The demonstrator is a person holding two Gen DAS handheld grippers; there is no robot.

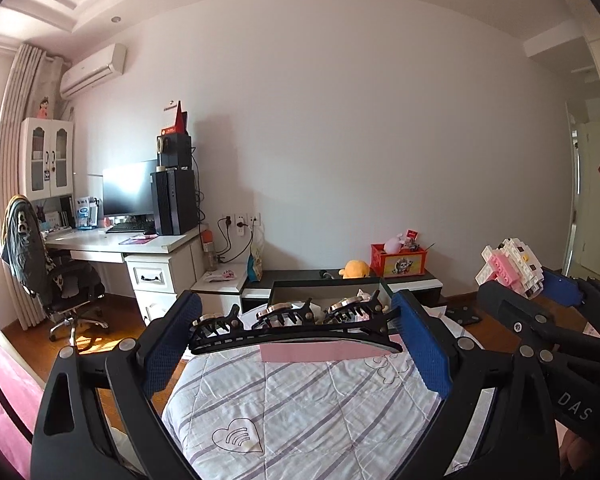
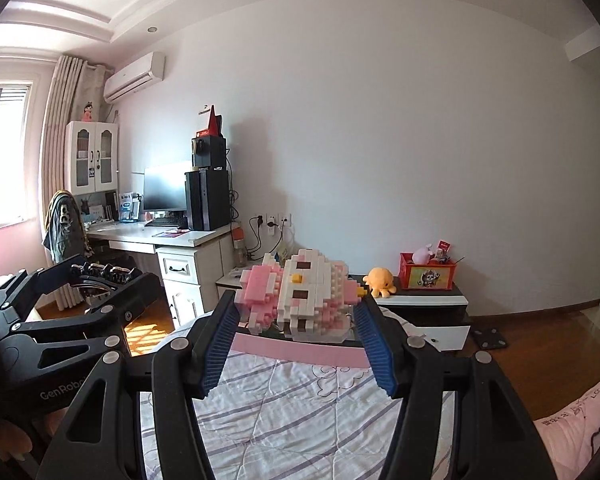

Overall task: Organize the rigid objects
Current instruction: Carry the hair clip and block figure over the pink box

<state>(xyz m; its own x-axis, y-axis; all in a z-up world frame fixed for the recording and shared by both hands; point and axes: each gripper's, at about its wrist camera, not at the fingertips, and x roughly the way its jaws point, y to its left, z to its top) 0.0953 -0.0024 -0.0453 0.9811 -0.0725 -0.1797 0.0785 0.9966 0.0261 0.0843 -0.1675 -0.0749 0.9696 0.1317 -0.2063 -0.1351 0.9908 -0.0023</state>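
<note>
Holding up over the striped quilt (image 1: 300, 400) of the bed, both claws are gripping something. Farthest left in the room, a desk chair (image 1: 52, 276) draped with a dark garment is standing by a white desk (image 1: 140, 242) that is carrying a monitor (image 1: 128, 188) and a black computer tower (image 1: 174, 202), with an air conditioner (image 1: 92, 70) mounted high on the wall above.

Moving in from there, the left gripper (image 1: 296, 320) is clamping a long black hair clip (image 1: 296, 336) across its span, the blue pads (image 1: 172, 344) pressing on the clip's two ends; the jaws are standing wide, filled by the clip. Three smaller toothed claw clips (image 1: 288, 310) are sitting in a row along its top. In the right wrist view this same gripper (image 2: 100, 280) is showing at the left edge, raised clear of the bed.

To the right, the right gripper (image 2: 296, 320) is standing about half open and squeezing a pink and white brick-built figure (image 2: 300, 296) between its blue pads (image 2: 220, 344); the figure is lying on its side and is held off the bedding. From the left wrist view the figure (image 1: 508, 268) is appearing at the right, level with the hair clip and well apart from it.

Beyond, a low dark cabinet (image 2: 420, 300) against the wall is bearing a yellow plush octopus (image 2: 380, 280) and, just right of it, a red crate (image 2: 428, 274) of small toys.
</note>
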